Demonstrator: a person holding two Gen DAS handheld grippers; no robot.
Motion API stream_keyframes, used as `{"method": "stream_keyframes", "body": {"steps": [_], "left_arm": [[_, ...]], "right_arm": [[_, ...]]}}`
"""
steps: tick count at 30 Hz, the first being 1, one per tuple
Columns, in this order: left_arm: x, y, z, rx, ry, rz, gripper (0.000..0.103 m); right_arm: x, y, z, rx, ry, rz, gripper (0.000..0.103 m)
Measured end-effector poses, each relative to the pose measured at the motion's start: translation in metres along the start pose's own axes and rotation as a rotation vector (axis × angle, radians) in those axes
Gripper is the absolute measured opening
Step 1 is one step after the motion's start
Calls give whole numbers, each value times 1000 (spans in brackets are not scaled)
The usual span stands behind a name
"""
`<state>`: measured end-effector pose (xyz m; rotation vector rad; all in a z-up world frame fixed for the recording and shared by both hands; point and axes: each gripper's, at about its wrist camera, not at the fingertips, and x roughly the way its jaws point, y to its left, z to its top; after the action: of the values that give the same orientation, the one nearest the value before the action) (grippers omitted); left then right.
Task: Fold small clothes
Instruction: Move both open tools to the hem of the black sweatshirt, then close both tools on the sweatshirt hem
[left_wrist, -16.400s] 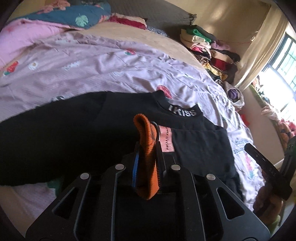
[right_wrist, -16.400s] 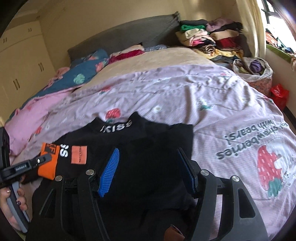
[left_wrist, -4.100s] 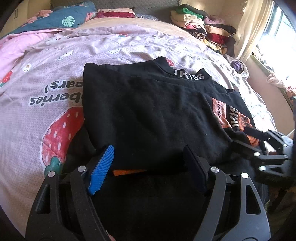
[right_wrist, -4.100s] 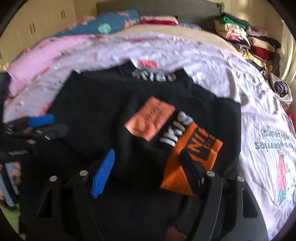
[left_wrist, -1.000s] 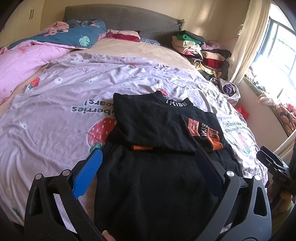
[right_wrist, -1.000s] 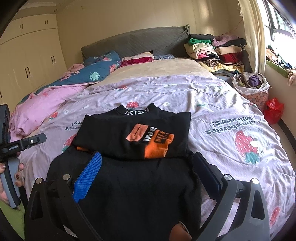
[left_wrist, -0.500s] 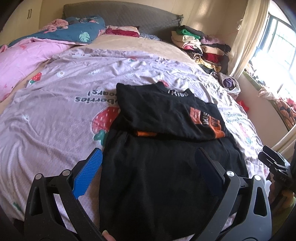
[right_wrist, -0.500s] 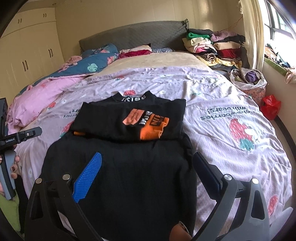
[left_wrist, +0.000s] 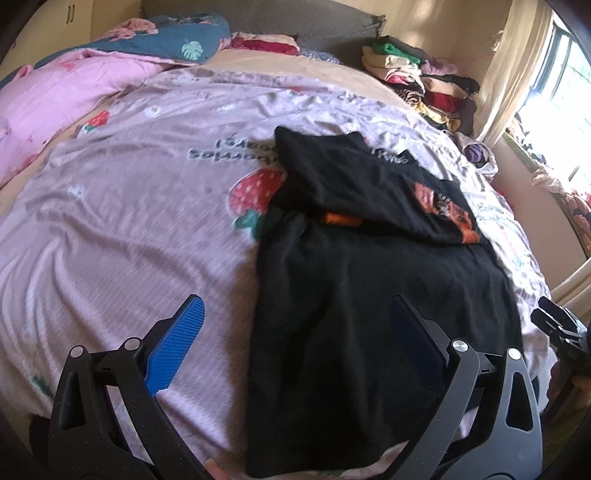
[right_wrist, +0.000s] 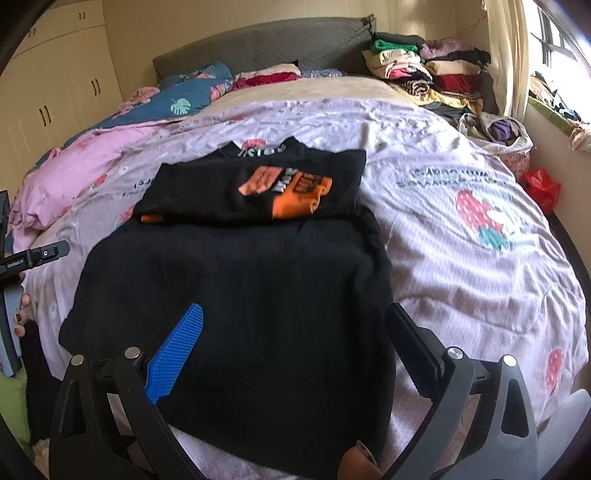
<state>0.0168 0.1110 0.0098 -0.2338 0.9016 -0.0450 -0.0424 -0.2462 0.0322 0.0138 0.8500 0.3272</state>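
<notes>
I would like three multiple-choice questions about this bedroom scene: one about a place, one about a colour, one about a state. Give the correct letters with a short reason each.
1. Where is the stack of folded clothes?
A. at the far right corner of the bed, near the headboard
B. on the floor
C. on the black sweater

2. What colour is the sleeve cuff lying on the black sweater?
A. green
B. orange
C. white

3. What is the state of the right claw?
A. shut on the sweater
B. shut on the bedsheet
C. open, holding nothing

Answers:
1 A: the pile sits beside the headboard.
2 B: the ribbed cuff is bright orange.
3 C: its fingers stand wide apart above the sweater.
</notes>
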Motion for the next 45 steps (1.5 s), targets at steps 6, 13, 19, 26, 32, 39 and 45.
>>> {"method": "stream_keyframes", "body": {"steps": [6,13,19,26,32,39,45], "left_arm": [[4,14,-21,-5,46,1,93],[1,21,-40,23,75,-4,74],[4,20,-54,39,123,-31,50],[15,15,-74,43,191,-55,46],[17,9,-84,65,216,-65,39],[18,12,-88,55,224,-73,39],[16,18,-92,40,227,-80,39]], "right_arm": [[7,0,-13,-6,39,-4,98],[6,-6,-24,-4,58,-19,98],[4,-15,-33,9,72,-31,98],[-6,-31,-47,34,79,-26,98],[-15,-44,-62,51,105,-6,97],[-13,-46,-82,47,164,33,67],[-5,-52,-86,73,185,53,50]]}}
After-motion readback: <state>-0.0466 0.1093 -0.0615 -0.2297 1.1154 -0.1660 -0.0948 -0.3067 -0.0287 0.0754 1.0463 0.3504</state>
